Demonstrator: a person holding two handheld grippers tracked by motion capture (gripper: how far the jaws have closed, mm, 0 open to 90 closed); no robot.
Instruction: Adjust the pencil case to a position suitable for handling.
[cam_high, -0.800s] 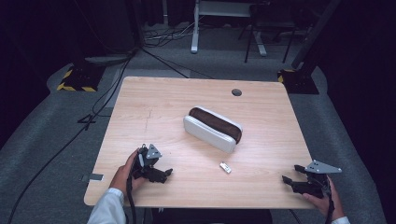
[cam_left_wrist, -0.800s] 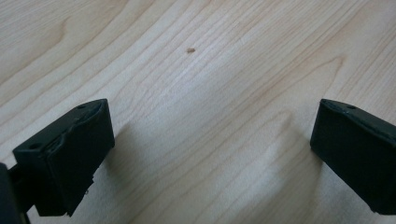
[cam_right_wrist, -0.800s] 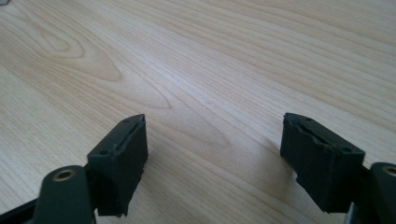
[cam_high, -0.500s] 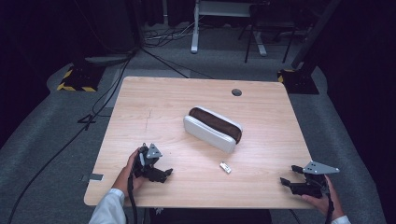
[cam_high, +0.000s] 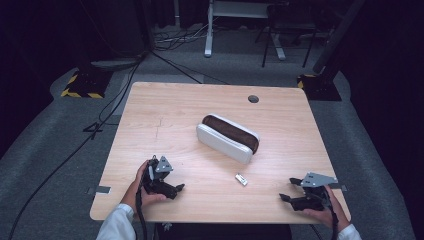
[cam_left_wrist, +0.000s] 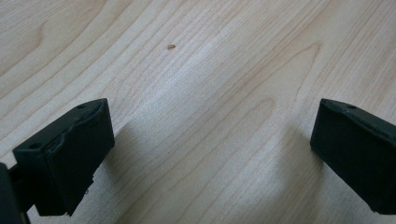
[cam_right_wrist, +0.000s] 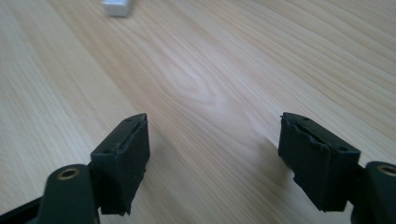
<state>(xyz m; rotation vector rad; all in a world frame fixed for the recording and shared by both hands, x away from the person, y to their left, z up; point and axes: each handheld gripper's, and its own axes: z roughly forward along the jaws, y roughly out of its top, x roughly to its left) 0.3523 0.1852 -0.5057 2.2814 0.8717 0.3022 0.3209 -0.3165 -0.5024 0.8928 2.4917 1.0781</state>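
Observation:
A white oblong case (cam_high: 227, 137) with a dark brown inside lies open near the middle of the wooden table (cam_high: 165, 115). A small white piece (cam_high: 241, 179) rests in front of it, and its blurred edge (cam_right_wrist: 116, 7) reaches the top of the right gripper view. My left gripper (cam_high: 176, 190) sits low over the front left of the table, open, with bare wood between its jaws (cam_left_wrist: 212, 154). My right gripper (cam_high: 287, 190) is near the front right corner, pointing left toward the white piece, open and holding nothing (cam_right_wrist: 212, 158).
A round cable hole (cam_high: 253, 99) is set in the table's far side. Beyond the table, cables, a yellow-and-black striped base (cam_high: 82, 85) and stand legs (cam_high: 207, 30) stand on the grey floor. A metal tab (cam_high: 102, 190) sticks out at the table's front left edge.
My right gripper has shifted to the left along the front edge, closer to the small white piece. The left gripper and the case have stayed put.

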